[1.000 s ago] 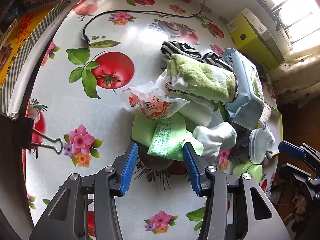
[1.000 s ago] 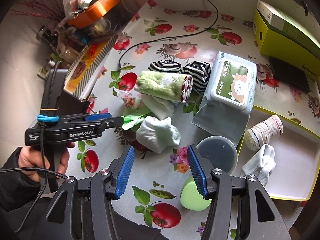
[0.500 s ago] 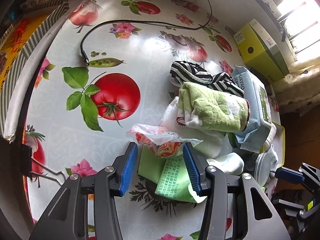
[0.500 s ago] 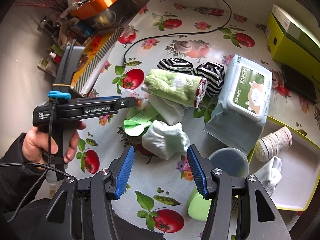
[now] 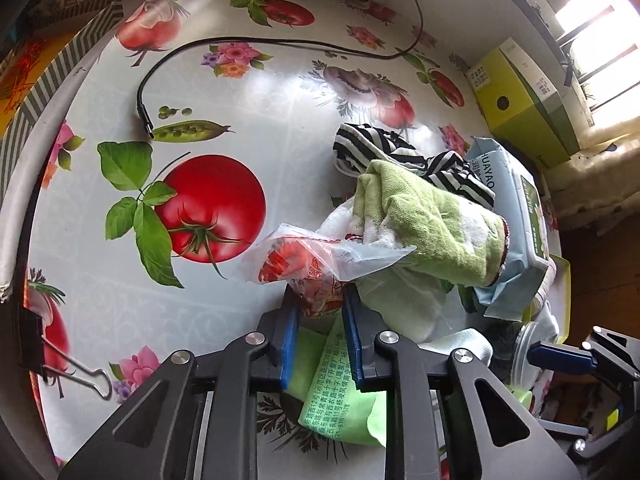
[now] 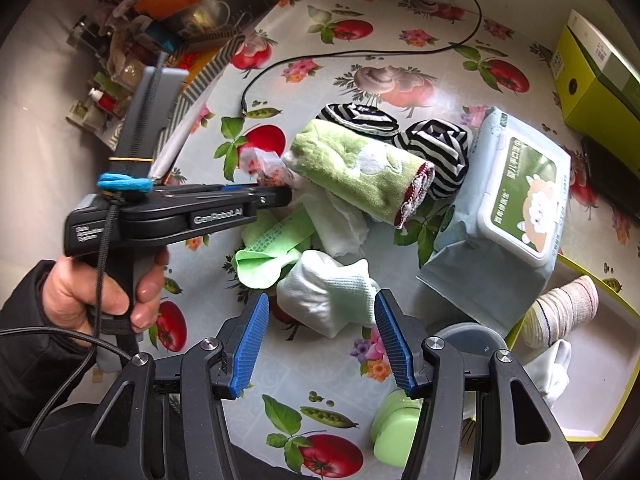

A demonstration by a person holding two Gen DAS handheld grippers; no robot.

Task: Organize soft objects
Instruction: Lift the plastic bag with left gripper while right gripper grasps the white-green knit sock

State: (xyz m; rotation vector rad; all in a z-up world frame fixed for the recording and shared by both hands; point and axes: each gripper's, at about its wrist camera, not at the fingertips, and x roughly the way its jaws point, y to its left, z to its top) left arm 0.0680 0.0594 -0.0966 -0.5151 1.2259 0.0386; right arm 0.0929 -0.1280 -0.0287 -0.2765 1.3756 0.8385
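Observation:
My left gripper (image 5: 318, 304) is shut on a crumpled red-and-white plastic bag (image 5: 304, 262), at the near edge of a pile of soft things. Behind the bag lie a rolled green towel (image 5: 432, 216), striped black-and-white socks (image 5: 384, 148) and white cloths. In the right wrist view the left gripper (image 6: 280, 196) reaches the bag (image 6: 260, 162) from the left. My right gripper (image 6: 318, 340) is open and empty, just short of a white-and-mint sock bundle (image 6: 328, 296). A green cloth (image 6: 268, 252) lies beside it.
A wet-wipes pack (image 6: 516, 196) lies right of the pile. A yellow-green tray (image 6: 580, 428) at right holds a beige sock roll (image 6: 564, 308) and a white sock (image 6: 548, 368). A grey lid (image 6: 468, 340), green cap (image 6: 394, 432), black cable (image 5: 280, 42), yellow box (image 5: 524, 100).
My left gripper moved forward over the green cloth to the plastic bag and closed on it. My right gripper moved a little closer to the white-and-mint sock bundle and stayed open.

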